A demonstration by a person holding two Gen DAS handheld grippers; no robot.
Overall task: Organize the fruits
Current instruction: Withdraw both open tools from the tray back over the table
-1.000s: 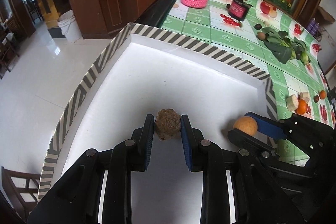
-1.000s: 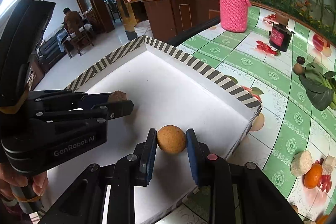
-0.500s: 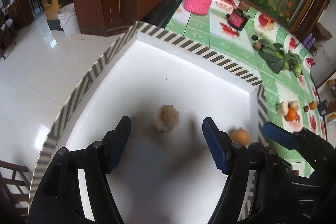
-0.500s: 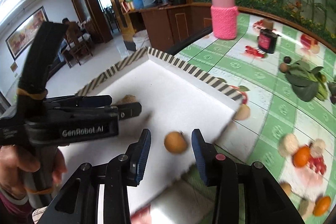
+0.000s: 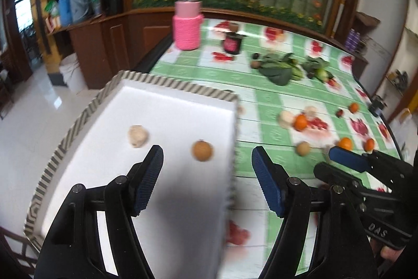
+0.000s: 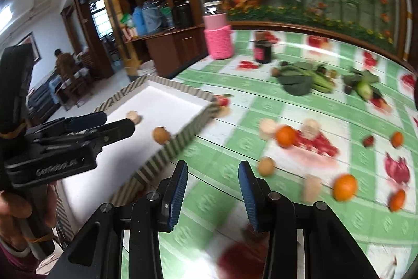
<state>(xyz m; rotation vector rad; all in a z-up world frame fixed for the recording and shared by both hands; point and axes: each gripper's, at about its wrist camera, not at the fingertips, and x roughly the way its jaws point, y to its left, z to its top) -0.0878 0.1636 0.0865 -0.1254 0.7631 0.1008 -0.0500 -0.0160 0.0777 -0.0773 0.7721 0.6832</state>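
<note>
A white tray point(image 5: 183, 88) with a striped rim sits at the table's left end. In it lie a pale rough fruit point(image 5: 137, 135) and a round brown fruit point(image 5: 201, 151), both loose. My left gripper point(image 5: 205, 149) hangs open above the tray's near right part, holding nothing. In the right wrist view the tray point(image 6: 177, 145), the pale fruit point(image 6: 133, 116) and the brown fruit point(image 6: 161, 134) lie to the left. My right gripper point(image 6: 213, 165) is open and empty over the green tablecloth, right of the tray. A tan fruit point(image 6: 266, 166) and oranges point(image 6: 286, 135) lie just beyond it.
A pink knit-covered jar point(image 5: 187, 28) and a dark jar point(image 5: 232, 43) stand at the back. Leafy greens point(image 6: 297, 83) lie mid-table, and several more small fruits point(image 6: 344, 187) are scattered to the right. The table's left edge drops to a tiled floor point(image 5: 31, 117).
Both grippers opened and let go of their fruits, which now rest in the tray. Both then drew back and swung right, the right one out over the tablecloth.
</note>
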